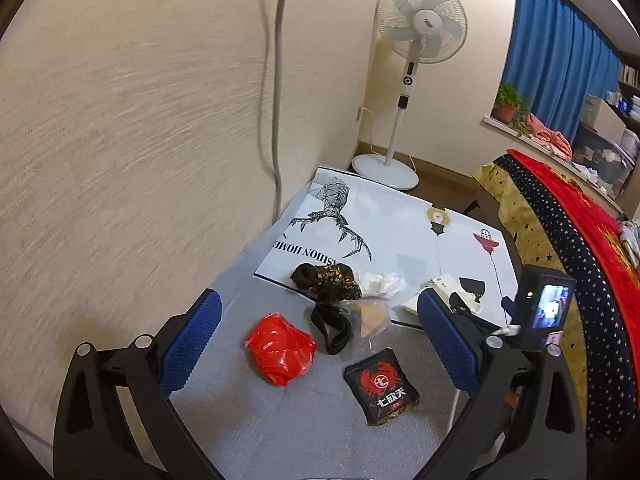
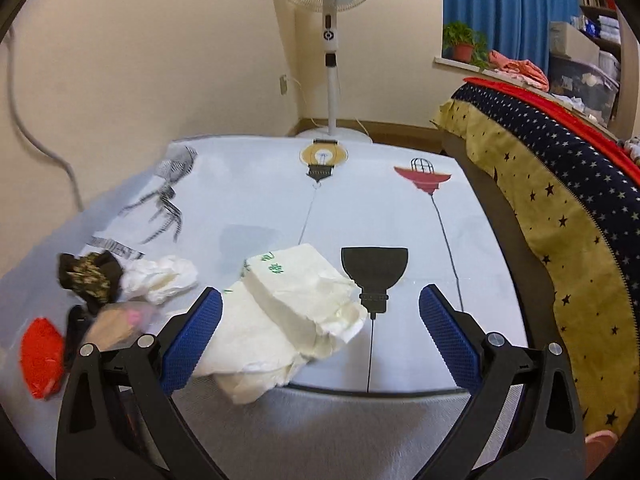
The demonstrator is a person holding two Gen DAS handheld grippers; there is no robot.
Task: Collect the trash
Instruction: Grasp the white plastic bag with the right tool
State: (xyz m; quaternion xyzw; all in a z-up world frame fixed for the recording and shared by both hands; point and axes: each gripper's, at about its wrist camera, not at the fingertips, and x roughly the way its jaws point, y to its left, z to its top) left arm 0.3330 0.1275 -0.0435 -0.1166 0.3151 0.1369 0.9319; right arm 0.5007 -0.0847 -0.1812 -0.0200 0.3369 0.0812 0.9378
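Observation:
Trash lies on a table. In the left wrist view: a crumpled red plastic bag [image 1: 281, 349], a black packet with a red emblem [image 1: 381, 390], a black strap [image 1: 332, 326], a clear wrapper [image 1: 370, 320], a dark patterned wad [image 1: 326, 282] and white crumpled paper [image 1: 380, 284]. My left gripper [image 1: 320, 344] is open above the red bag and the strap. In the right wrist view a white crumpled tissue pack [image 2: 288, 316] lies between the open fingers of my right gripper [image 2: 320, 328]. The right gripper's body [image 1: 540, 312] shows at the right of the left wrist view.
A printed white sheet [image 2: 380, 200] covers the far part of the grey table [image 1: 280, 432]. A standing fan [image 1: 416, 36] is behind it. A wall and a cable [image 1: 276, 120] are to the left. A bed with a starred and red blanket [image 2: 560, 184] is to the right.

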